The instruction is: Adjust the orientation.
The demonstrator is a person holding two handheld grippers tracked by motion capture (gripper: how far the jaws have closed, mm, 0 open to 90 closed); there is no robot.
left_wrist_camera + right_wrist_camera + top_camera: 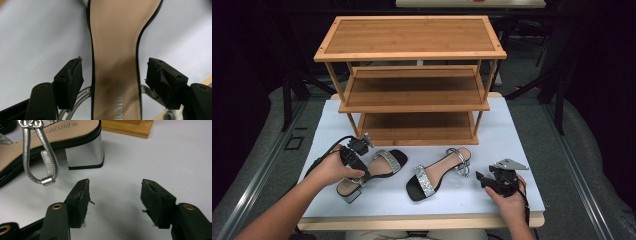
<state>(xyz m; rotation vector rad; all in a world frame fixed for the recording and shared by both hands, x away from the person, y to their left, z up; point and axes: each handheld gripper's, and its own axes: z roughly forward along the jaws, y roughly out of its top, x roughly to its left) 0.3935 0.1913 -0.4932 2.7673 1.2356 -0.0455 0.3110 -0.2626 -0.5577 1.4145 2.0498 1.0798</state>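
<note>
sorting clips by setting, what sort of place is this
Probably a recording studio or lab bench, not a home: a white table set among dark stands, a bare bamboo shoe rack and two sandals laid out, handled with hand-held grippers.

Two sandals on the table: left one [374, 170], right one [437, 172]. One wooden rack [412, 80], 3 shelves. Two grippers [354, 157] [499, 180].

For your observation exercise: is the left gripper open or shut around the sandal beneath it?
Open. The left gripper has its jaws standing apart on either side of the left sandal, with gaps showing between pads and sole.
</note>
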